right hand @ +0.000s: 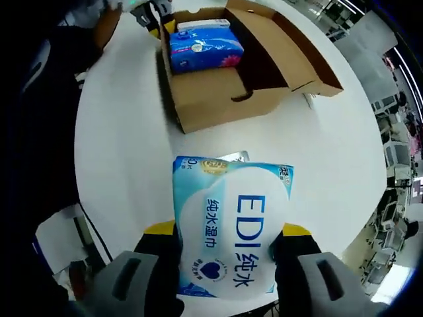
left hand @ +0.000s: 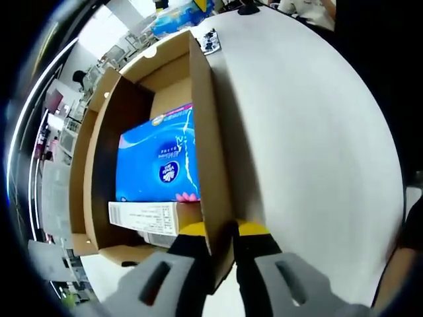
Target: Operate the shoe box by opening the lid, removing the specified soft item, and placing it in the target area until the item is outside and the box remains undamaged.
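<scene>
Bright, even overhead light, soft shadows beside the box (right hand: pixel 225 79), strong fisheye bending at the edges.

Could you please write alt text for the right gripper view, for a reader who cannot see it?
The right gripper holds a light blue pack of wet wipes above a white table. Beyond it stands an open cardboard shoe box with a blue tissue pack inside, and the left gripper grips the box's far wall.

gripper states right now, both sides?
Left gripper: shut on the box wall.
Right gripper: shut on the wet wipes pack.
</scene>
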{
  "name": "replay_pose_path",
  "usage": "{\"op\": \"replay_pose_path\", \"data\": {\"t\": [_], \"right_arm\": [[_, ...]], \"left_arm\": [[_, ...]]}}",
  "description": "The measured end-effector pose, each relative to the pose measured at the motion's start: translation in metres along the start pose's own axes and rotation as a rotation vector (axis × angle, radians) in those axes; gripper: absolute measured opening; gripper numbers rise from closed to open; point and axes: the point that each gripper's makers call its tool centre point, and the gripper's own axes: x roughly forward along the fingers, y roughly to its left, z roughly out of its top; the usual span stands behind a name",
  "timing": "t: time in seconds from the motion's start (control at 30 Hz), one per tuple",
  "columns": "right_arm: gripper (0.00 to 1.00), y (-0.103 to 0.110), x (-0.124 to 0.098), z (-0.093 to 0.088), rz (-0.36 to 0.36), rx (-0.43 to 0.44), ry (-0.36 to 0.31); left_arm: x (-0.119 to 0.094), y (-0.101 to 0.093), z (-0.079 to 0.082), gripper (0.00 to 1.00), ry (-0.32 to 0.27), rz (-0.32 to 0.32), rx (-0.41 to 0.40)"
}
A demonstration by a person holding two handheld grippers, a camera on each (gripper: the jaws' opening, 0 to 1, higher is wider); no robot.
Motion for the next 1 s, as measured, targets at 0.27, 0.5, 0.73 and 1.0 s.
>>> {"op": "replay_pose_path", "data": {"t": [0.27, 0.5, 0.73, 1.0], "right_arm": [[0.56, 0.002, 0.011, -0.003, 0.018, -0.099, 0.019], [0.56, -0.002, 0.016, -0.004, 0.000, -0.123, 0.031], [0.55, 0.001, 0.019, 0.001, 0.013, -0.159, 0.019], [0.55, 0.002, 0.029, -0.005, 0.032, -0.196, 0.063]], "left_arm": [[0.000, 0.000, 0.001, 0.10, 0.001, -0.001, 0.000], [0.000, 0.001, 0.001, 0.10, 0.002, 0.001, -0.002], [0.000, 0.000, 0.002, 0.10, 0.003, 0.001, -0.002], [0.000, 0.000, 0.002, 0.10, 0.002, 0.001, -0.001]]}}
